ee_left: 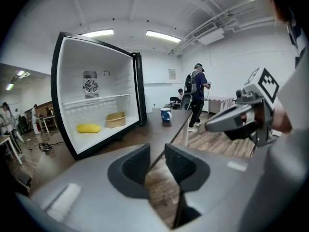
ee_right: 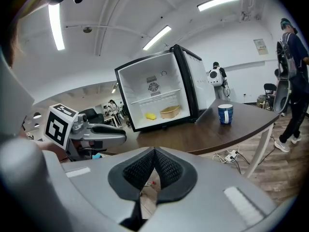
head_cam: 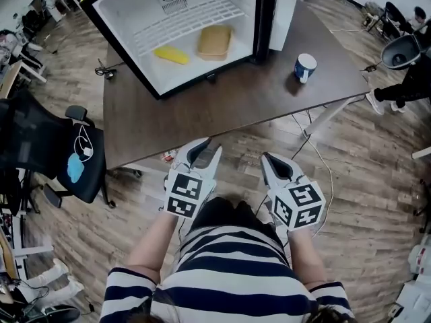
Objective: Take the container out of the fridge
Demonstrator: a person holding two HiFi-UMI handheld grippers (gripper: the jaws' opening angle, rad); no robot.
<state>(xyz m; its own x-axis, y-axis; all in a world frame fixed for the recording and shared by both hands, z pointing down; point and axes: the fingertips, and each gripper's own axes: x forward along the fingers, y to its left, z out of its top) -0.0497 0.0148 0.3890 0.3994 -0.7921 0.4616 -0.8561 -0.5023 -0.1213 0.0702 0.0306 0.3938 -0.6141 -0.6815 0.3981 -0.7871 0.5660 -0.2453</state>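
Note:
A small fridge (head_cam: 120, 20) stands open on the dark wooden table (head_cam: 236, 110). On its floor lies a tan container (head_cam: 214, 42), with a yellow object (head_cam: 171, 54) to its left. The left gripper view shows the container (ee_left: 116, 119), and so does the right gripper view (ee_right: 170, 111). Both grippers hang over the floor in front of the table's near edge, far from the fridge. My left gripper (head_cam: 204, 148) is open, its jaws a little apart and empty (ee_left: 157, 151). My right gripper (head_cam: 267, 159) is shut on nothing, pads touching (ee_right: 154, 153).
A blue and white cup (head_cam: 305, 66) stands on the table to the right of the fridge door (head_cam: 281, 12). A black office chair (head_cam: 64, 157) stands left of the table. A cable trails on the floor (head_cam: 316, 147). People stand at the right.

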